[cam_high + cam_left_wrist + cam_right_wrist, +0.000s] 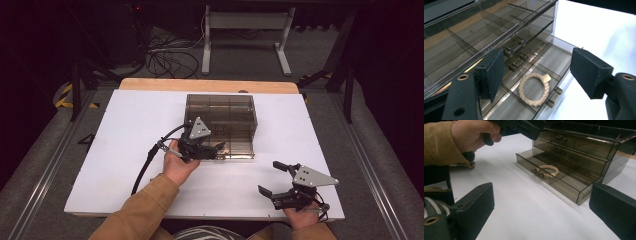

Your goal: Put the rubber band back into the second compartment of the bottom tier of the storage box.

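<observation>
A smoky clear drawer cabinet [221, 114] stands mid-table with its bottom drawer [564, 185] pulled out. A cream braided bracelet [534, 86] lies in a middle compartment of that drawer, also seen in the right gripper view as the bracelet [548, 169]. My left gripper [216, 148] hovers over the open drawer; in its own view the left gripper [542, 68] is open above the bracelet, holding nothing. My right gripper [270, 178] rests open near the table's front right; the right gripper [544, 207] faces the drawer from a distance.
White table surface [125, 150] spreads to the left and in front of the cabinet. Two upper drawers [574, 145] are closed. A white stand [245, 30] and cables [165, 57] sit on the floor beyond the table.
</observation>
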